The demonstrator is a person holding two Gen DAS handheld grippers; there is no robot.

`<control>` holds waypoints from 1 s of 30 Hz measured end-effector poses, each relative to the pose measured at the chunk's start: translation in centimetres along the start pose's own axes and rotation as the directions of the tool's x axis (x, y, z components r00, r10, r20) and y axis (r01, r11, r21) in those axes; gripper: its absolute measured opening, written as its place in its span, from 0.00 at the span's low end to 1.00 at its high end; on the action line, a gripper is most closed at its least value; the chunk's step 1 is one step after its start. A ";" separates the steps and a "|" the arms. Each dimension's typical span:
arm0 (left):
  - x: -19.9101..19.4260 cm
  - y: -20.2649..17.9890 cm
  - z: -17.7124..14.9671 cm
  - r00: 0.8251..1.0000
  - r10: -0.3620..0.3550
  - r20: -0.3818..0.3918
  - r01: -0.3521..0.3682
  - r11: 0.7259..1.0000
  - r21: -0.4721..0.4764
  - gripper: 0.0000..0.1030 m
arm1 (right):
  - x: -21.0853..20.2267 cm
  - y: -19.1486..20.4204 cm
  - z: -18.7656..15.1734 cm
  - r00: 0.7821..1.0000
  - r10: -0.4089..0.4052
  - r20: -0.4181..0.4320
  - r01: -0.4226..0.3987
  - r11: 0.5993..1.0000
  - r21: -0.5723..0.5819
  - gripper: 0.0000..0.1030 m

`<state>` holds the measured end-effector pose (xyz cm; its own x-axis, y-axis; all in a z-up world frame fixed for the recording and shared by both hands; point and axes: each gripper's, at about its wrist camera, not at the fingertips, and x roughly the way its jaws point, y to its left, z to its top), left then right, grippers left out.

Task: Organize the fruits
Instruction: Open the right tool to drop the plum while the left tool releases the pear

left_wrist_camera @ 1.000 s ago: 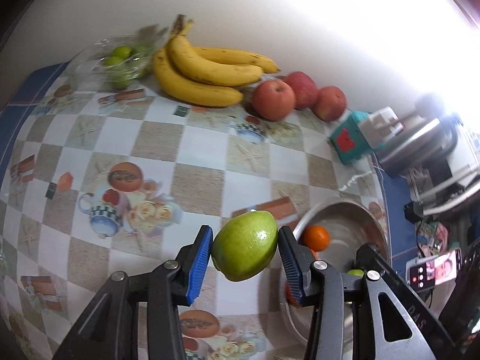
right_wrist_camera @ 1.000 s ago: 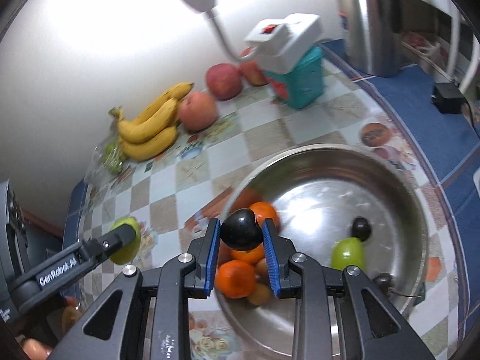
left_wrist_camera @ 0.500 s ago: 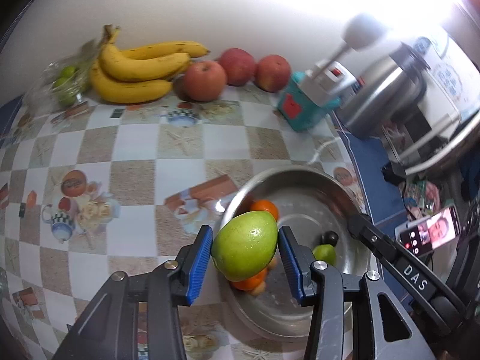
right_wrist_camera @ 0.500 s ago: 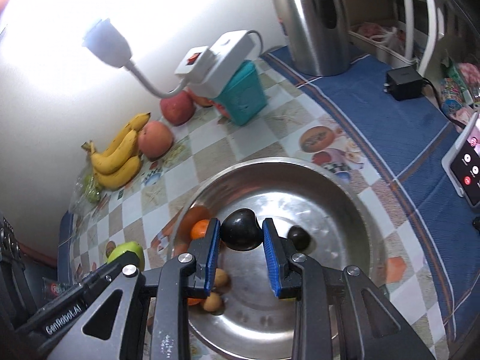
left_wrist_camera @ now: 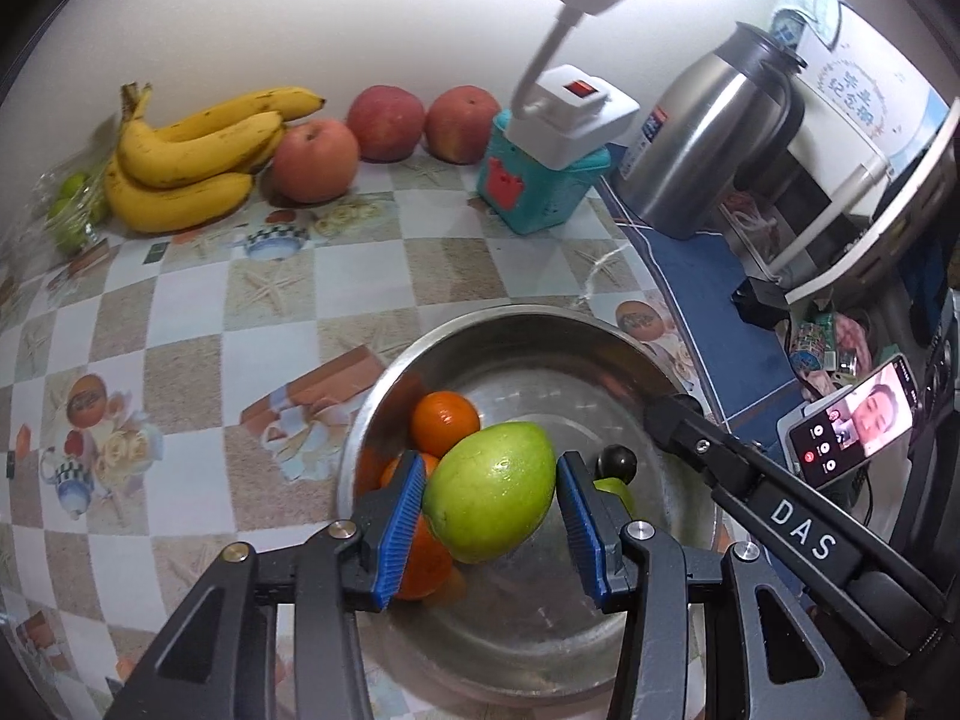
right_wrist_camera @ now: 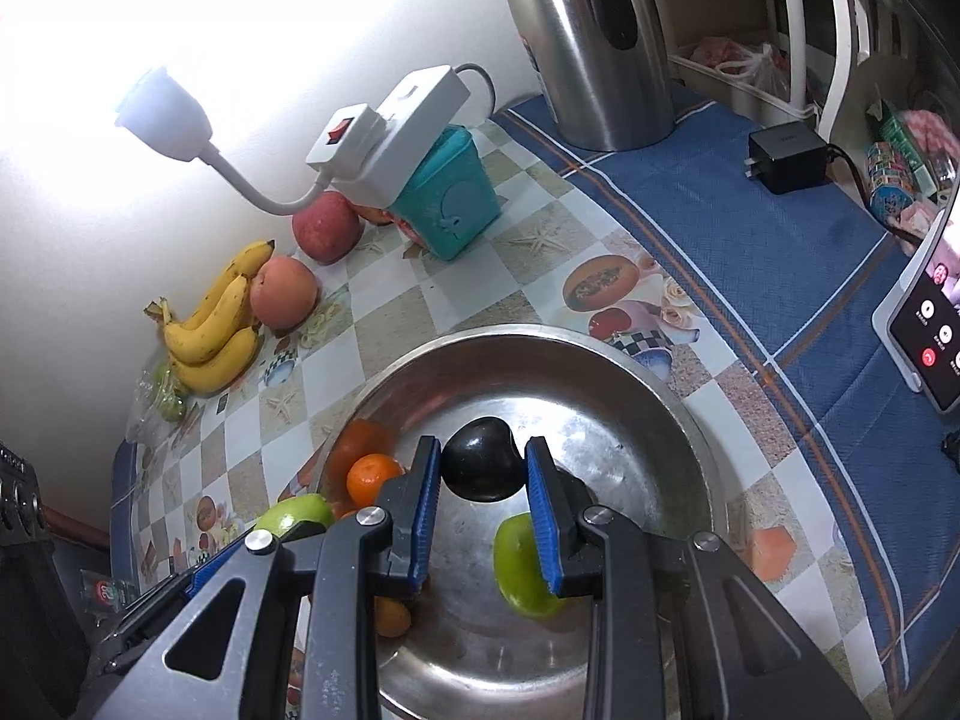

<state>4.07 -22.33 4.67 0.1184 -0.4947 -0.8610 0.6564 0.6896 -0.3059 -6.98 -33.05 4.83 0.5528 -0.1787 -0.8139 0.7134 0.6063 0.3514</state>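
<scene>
Green fruit (left_wrist_camera: 489, 492) and dark fruit (right_wrist_camera: 482, 467), each clamped in a hand-held gripper, hang inside the bowl's rim (right_wrist_camera: 678, 402).

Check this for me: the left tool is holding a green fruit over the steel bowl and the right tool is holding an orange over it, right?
Not quite. The right tool holds a dark, nearly black fruit, not an orange; the right wrist view shows it between the blue pads. The rest stands: the left tool holds the green fruit over the steel bowl.

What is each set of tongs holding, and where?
Left tongs: green fruit, pinched across its middle. Right tongs: dark fruit, pinched at its sides.
</scene>
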 end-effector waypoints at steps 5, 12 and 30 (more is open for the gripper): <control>1.2 -0.4 0.2 1.000 -0.007 0.004 0.007 1.000 0.023 0.47 | 1.2 -0.8 0.1 1.000 0.011 -0.008 -0.011 1.000 0.026 0.29; 2.6 -0.7 0.5 1.000 -0.017 -0.004 0.017 0.999 0.035 0.47 | 2.4 -1.9 0.2 1.000 0.015 -0.007 -0.014 0.998 0.060 0.29; 4.7 -1.9 0.1 0.999 0.015 -0.050 -0.011 0.996 0.091 0.47 | 4.4 -2.4 0.1 1.000 -0.020 -0.013 0.021 0.996 0.082 0.30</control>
<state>3.46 -25.96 1.21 0.0909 -0.4571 -0.8848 0.7202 0.6438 -0.2586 -6.21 -35.38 0.40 0.5331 -0.1807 -0.8265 0.7574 0.5373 0.3711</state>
